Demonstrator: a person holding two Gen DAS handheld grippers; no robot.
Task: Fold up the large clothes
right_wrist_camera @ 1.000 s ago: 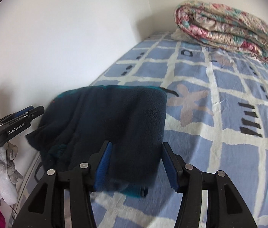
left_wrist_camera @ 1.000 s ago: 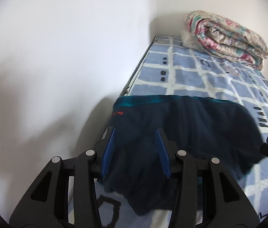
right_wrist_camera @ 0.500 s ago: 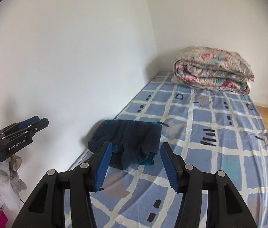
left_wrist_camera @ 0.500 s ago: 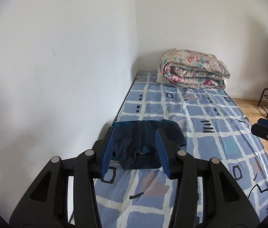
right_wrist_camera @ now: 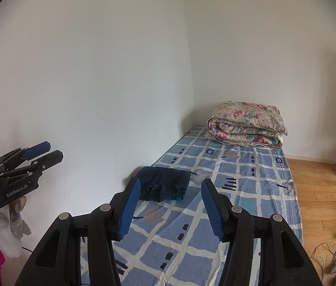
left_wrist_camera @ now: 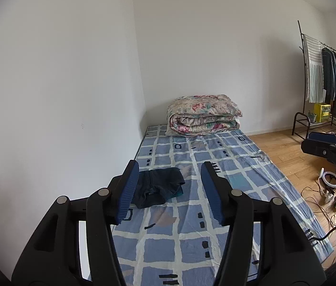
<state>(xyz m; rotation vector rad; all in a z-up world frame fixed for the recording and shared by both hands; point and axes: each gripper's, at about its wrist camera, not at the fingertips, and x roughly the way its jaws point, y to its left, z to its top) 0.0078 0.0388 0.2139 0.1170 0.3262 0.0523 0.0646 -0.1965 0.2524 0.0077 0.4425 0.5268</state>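
Dark folded garment (left_wrist_camera: 159, 187) lay on checked bedsheet (left_wrist_camera: 215, 157) near wall-side edge, well apart from rolled floral quilt (left_wrist_camera: 203, 116) at far end. Left gripper (left_wrist_camera: 170, 190) opening, nothing between pads; right gripper (right_wrist_camera: 171, 203) half-spread, likewise empty, both held high above bed. Judged fold finished: best kept clear of bundle, no snagging loose edges.
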